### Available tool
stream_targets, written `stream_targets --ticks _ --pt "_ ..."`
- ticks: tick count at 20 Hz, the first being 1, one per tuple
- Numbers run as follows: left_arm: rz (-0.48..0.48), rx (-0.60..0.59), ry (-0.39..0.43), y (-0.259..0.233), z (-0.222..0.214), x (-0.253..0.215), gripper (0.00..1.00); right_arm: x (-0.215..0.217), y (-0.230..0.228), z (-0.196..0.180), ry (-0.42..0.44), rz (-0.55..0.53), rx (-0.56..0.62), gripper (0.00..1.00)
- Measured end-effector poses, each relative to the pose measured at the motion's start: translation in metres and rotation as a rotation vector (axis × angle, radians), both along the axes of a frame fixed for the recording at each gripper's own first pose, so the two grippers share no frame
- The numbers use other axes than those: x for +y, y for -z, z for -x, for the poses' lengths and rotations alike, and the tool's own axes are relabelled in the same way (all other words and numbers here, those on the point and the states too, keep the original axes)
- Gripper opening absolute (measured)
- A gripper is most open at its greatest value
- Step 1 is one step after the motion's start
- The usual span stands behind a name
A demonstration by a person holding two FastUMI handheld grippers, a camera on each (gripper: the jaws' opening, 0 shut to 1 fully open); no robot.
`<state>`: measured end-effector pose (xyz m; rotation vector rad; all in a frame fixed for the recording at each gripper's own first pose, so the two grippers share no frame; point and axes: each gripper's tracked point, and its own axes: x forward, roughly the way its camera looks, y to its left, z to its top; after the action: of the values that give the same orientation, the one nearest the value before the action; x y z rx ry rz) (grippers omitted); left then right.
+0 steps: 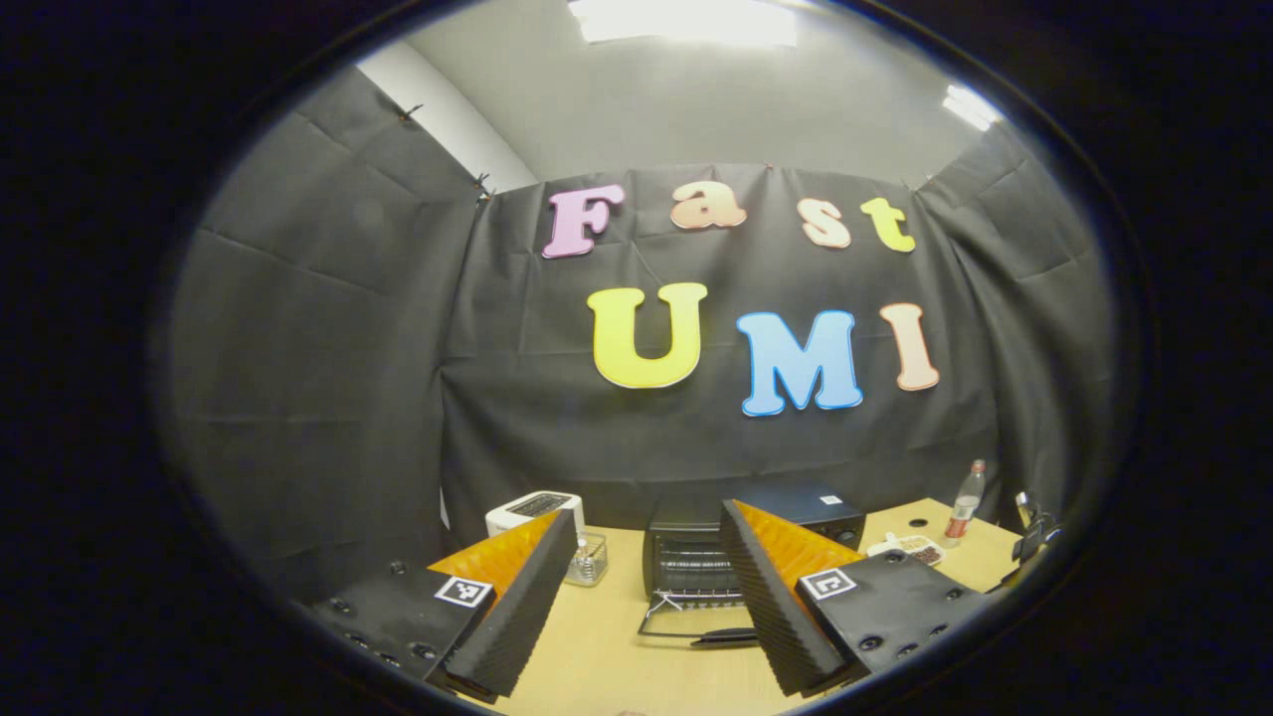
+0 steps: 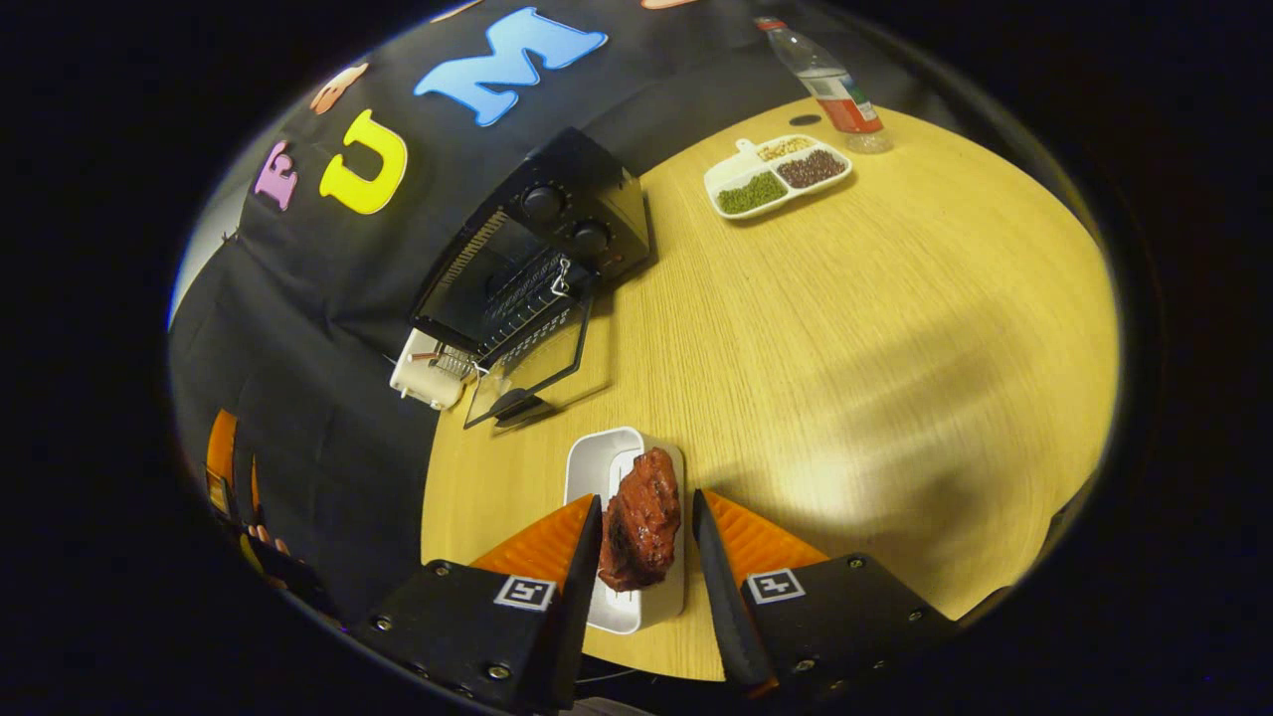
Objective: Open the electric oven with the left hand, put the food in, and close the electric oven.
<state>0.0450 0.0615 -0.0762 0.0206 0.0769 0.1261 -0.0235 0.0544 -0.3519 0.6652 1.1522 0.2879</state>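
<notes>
The black electric oven (image 1: 686, 552) stands at the back of the wooden table, its glass door (image 1: 696, 622) folded down flat in front of it. My left gripper (image 1: 646, 537) hovers open well in front of and above the oven, holding nothing. In the right gripper view the oven (image 2: 587, 214) lies far off with its door (image 2: 532, 368) down. A dark red chunk of meat (image 2: 641, 517) rests on a white tray (image 2: 597, 462) near the table's edge. My right gripper (image 2: 646, 499) is open, one finger on each side of the meat; a thin gap shows at the right finger.
A white toaster (image 1: 532, 510) and a small glass jar (image 1: 589, 559) sit left of the oven. A divided white dish of beans (image 2: 781, 174) and a plastic bottle (image 2: 830, 85) stand to its right. The other gripper (image 2: 224, 467), hand-held, shows at the left edge.
</notes>
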Motion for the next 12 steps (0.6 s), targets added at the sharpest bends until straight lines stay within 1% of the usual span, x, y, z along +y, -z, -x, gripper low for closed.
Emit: stream_targets --ticks 1,2,3,4,5,6,9,12 --pt "-0.001 0.002 -0.002 0.001 -0.001 0.002 0.97 0.002 -0.001 -0.005 0.039 -0.009 0.004 0.55" --pt "0.000 0.004 -0.004 0.002 -0.002 0.003 0.97 0.003 -0.006 -0.003 0.030 -0.040 0.006 0.30" --pt "-0.001 0.004 -0.006 0.004 -0.002 0.004 0.97 0.000 -0.016 -0.002 0.049 -0.065 -0.006 0.30" --pt "0.001 0.006 -0.006 0.004 -0.003 0.005 0.97 0.009 -0.012 -0.012 0.078 -0.079 -0.014 0.16" --pt "0.000 0.009 -0.004 0.006 -0.004 0.005 0.97 0.006 -0.016 -0.012 0.075 -0.075 -0.018 0.14" --pt "-0.002 0.009 -0.006 0.005 -0.005 0.007 1.00 0.007 -0.017 -0.014 0.072 -0.069 -0.028 0.11" --pt "0.007 0.008 -0.003 0.009 -0.008 0.009 1.00 0.008 -0.028 -0.018 0.074 -0.063 -0.030 0.11" --pt "0.013 0.011 0.000 0.012 -0.014 0.013 1.00 0.017 -0.053 -0.036 0.108 -0.096 -0.075 0.11"
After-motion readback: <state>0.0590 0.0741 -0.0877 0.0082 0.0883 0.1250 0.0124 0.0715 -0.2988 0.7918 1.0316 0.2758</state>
